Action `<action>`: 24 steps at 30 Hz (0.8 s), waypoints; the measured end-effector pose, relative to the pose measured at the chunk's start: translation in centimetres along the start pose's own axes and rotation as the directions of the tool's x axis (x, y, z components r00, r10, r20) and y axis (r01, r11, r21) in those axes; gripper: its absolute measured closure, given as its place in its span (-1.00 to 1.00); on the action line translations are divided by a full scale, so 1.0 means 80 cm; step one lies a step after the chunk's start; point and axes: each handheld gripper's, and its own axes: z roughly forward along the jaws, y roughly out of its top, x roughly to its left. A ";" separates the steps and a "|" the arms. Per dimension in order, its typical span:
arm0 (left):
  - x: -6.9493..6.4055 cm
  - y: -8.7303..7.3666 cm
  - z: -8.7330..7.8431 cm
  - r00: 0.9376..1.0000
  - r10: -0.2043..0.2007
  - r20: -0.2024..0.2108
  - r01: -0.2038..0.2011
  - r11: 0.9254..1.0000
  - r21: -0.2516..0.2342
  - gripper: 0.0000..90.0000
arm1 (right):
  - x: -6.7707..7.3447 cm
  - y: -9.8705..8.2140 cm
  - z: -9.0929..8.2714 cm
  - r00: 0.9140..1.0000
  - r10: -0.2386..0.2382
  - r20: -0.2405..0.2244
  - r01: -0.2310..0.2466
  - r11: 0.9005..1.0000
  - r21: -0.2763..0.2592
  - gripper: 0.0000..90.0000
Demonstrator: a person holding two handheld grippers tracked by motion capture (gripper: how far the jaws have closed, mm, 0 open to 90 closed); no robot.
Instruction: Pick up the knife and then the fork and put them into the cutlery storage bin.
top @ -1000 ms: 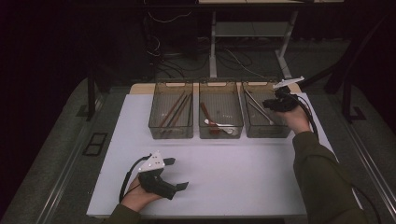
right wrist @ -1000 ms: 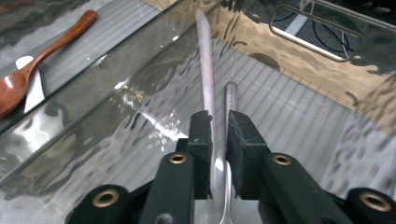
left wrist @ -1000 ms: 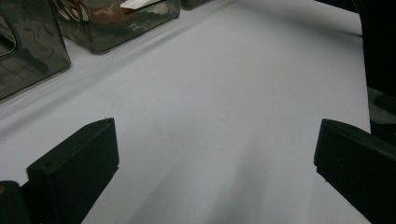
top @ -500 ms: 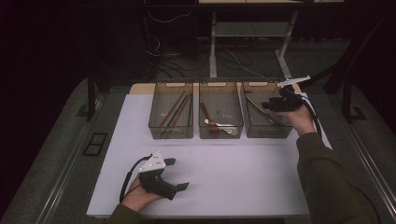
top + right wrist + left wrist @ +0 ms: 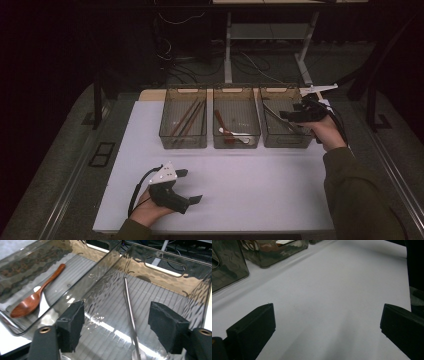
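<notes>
Now we see the white table [image 5: 260, 200] with three bins; our right gripper [image 5: 116, 326] hangs over the right bin [image 5: 281, 90], jaws just opened, nothing pinched, metal spoon [image 5: 130, 307] lying loose on that bin's floor below. Left gripper [image 5: 187, 186] rests near the table's front edge, jaws spread wide, empty.

I see smoky clear bins [image 5: 236, 120] on my white bench [image 5: 250, 185], a reddish-brown wooden spoon [image 5: 35, 298], silver metal spoon [image 5: 131, 315], black claws.
</notes>
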 end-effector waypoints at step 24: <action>0.003 -0.002 -0.004 1.000 -0.014 -0.007 0.014 1.000 -0.003 -1.00 | 0.067 -0.056 -0.045 0.988 -0.079 -0.130 0.065 0.992 -0.113 -0.59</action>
